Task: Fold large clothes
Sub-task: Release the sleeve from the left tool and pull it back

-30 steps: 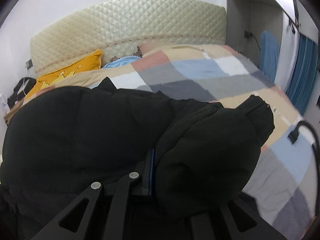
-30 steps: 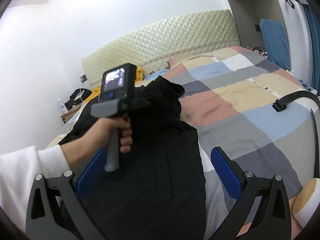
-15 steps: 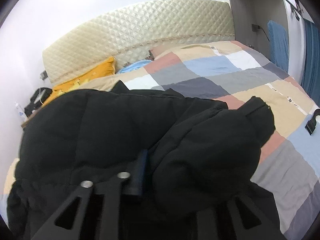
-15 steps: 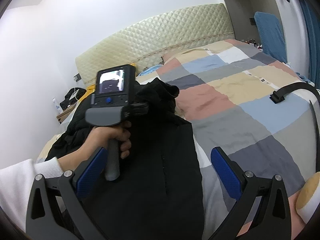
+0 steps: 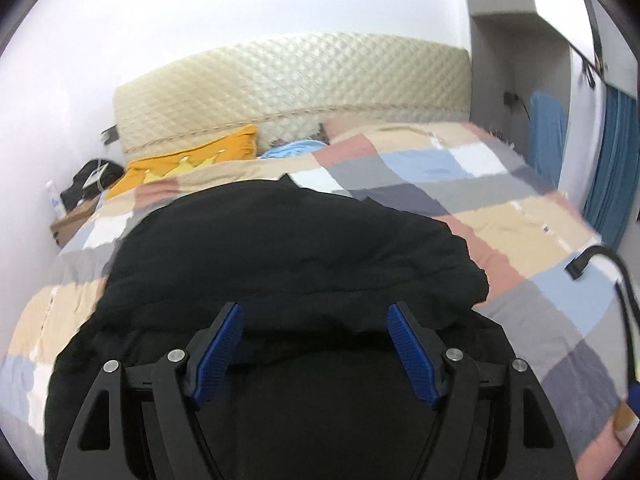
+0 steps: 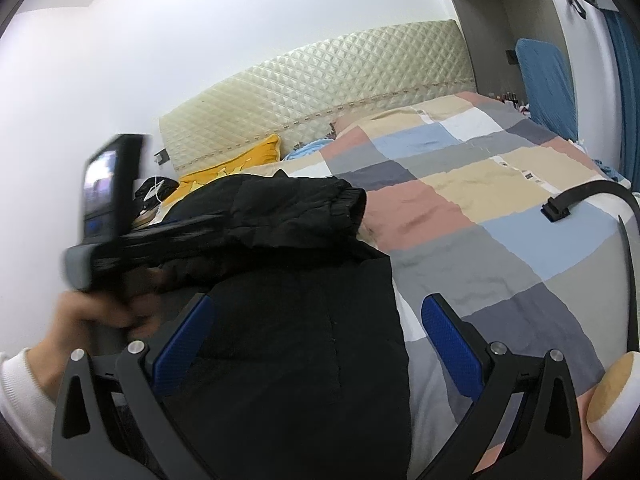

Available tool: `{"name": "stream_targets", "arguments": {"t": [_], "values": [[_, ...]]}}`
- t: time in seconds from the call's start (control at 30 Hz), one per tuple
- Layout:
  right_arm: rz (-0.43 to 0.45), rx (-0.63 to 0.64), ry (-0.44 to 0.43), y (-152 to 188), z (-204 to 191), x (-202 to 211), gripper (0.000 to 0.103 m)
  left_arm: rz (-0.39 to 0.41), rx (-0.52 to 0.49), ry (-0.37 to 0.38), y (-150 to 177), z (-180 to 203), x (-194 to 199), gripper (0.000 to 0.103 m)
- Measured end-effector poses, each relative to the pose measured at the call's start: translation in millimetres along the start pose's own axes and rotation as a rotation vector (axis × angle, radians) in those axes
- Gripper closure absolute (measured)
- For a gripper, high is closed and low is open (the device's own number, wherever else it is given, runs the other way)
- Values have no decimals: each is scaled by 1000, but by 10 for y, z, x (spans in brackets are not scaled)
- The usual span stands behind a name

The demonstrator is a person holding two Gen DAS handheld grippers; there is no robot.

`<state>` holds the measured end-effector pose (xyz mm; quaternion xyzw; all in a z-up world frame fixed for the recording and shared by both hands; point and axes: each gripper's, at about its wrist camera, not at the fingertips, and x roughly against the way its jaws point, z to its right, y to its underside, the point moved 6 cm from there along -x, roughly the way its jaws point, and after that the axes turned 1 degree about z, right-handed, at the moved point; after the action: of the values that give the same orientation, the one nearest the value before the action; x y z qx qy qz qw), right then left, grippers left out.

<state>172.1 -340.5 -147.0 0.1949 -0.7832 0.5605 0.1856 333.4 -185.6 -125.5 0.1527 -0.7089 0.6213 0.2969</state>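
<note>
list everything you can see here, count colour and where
jacket: 1, black, spread on the bed, sleeve folded across it
quilt: 1, checked pink, beige, blue, grey, covering the bed
headboard: 1, cream quilted, against the wall
pillow: 1, yellow, below the headboard
strap: 1, black, on the quilt's right side
curtain: 1, blue, far right
left gripper: 1, black with blue pads, open above the jacket
right gripper: 1, black with blue pads, open over the jacket's edge
</note>
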Motion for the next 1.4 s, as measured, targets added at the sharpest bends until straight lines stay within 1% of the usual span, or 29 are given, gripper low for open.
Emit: {"name": "stream_targets", "arguments": {"t": [0.13, 0.2, 0.3, 0.4, 0.53, 0.7, 0.77, 0.8, 0.9, 1.0, 1.1, 1.17, 1.23, 1.33, 1.4], "values": [[7, 38, -13, -18, -118, 26, 0, 0, 63, 28, 75, -367, 418, 29], [12, 49, -24, -26, -174, 46, 0, 27, 63, 25, 105, -499, 619, 29], [23, 81, -27, -39, -269, 90, 0, 44, 66, 11, 173, -673, 860, 29], [25, 98, -35, -35, -346, 123, 0, 42, 99, 18, 260, -829, 1018, 29], [22, 127, -24, -14, -420, 153, 0, 53, 130, 18, 435, -1056, 1203, 29], [17, 143, -39, 17, -525, 224, 0, 28, 172, 18, 737, -1323, 1318, 29], [7, 149, -51, 45, -574, 234, 0, 30, 184, 9, 820, -1390, 1365, 29], [4, 153, -51, 58, -599, 237, 0, 33, 183, 4, 854, -1414, 1392, 29], [-2, 183, -45, 87, -674, 238, 0, 30, 218, 37, 970, -1492, 1457, 29], [-19, 196, -43, 125, -717, 220, 0, 38, 222, 20, 1046, -1557, 1488, 29], [-32, 200, -27, 138, -718, 199, 0, 21, 249, 35, 1124, -1609, 1468, 29], [-52, 204, -17, 154, -724, 164, 0, 7, 259, 48, 1160, -1612, 1453, 29], [-81, 207, -7, 179, -725, 126, 0, 9, 253, 47, 1176, -1607, 1457, 29], [-114, 201, -20, 205, -731, 98, 0, 7, 257, 53, 1207, -1608, 1447, 29], [-161, 176, -27, 220, -687, 50, 0, 1, 256, 52, 1225, -1624, 1434, 29]]}}
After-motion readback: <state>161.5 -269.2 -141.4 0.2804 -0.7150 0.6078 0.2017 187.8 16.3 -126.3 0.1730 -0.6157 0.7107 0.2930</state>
